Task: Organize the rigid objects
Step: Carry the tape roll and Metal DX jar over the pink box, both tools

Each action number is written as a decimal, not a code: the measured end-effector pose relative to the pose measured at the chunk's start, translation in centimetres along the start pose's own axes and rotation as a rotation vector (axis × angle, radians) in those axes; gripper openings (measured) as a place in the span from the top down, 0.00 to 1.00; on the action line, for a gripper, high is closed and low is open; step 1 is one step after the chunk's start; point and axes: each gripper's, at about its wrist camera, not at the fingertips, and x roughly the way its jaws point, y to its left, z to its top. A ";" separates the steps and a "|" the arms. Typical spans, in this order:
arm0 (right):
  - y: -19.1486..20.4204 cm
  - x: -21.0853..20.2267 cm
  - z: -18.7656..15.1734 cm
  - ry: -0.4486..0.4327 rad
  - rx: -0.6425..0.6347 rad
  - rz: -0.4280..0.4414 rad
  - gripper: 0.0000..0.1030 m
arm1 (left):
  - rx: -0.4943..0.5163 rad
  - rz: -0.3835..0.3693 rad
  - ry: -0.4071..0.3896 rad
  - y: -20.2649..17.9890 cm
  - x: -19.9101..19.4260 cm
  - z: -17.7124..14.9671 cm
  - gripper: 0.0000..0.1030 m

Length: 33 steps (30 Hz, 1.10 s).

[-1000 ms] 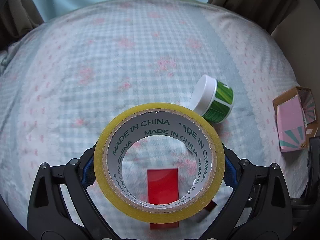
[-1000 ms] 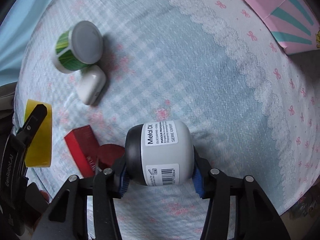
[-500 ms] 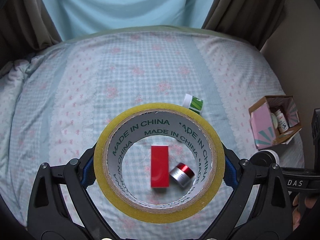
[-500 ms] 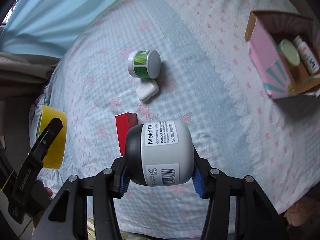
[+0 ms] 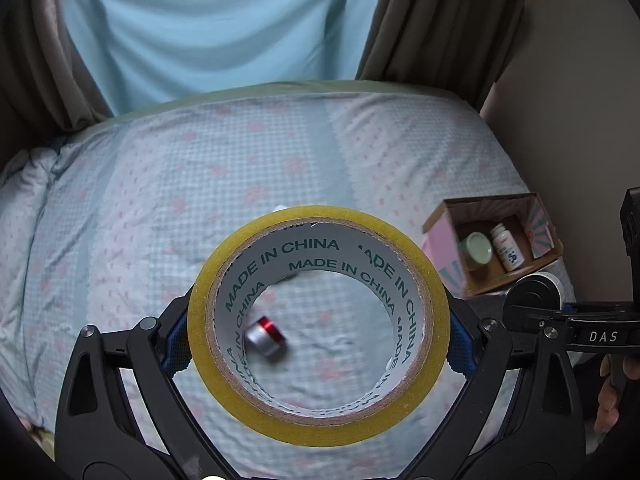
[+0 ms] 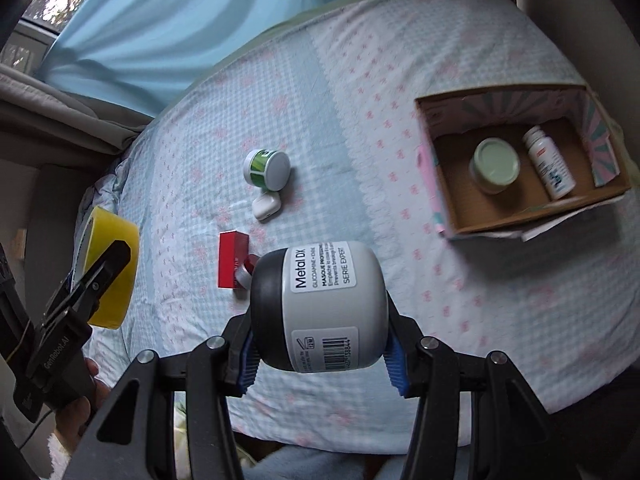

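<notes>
Left gripper (image 5: 318,326) clamping a yellow tape roll (image 5: 318,326) by its outer rim, hovering above the bed (image 5: 200,184); a small red-capped silver cylinder (image 5: 266,336) showing through the roll's core. Right gripper (image 6: 320,348) gripping a grey-and-black jar (image 6: 320,308) sideways above the bedspread. Lying on the bed: green-labelled tub (image 6: 267,169), white case (image 6: 265,206), red box (image 6: 232,254). Sitting at the right: cardboard box (image 6: 448,216) containing a pale-lidded jar (image 6: 495,165) and a white bottle (image 6: 548,162).
</notes>
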 end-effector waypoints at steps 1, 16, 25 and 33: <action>-1.1 -0.8 0.4 -0.004 -0.011 0.003 0.54 | -0.002 -0.002 -0.003 -1.4 -0.2 0.2 0.07; -19.0 -7.3 9.7 -0.045 -0.071 -0.090 0.54 | 0.098 -0.038 0.033 -23.1 4.3 2.7 0.07; -25.4 -2.9 15.7 0.020 -0.123 -0.148 0.54 | 0.161 -0.047 0.137 -30.5 13.1 3.3 0.07; -27.7 2.1 18.3 0.067 -0.239 -0.148 0.54 | 0.204 -0.050 0.262 -34.3 21.6 3.2 0.07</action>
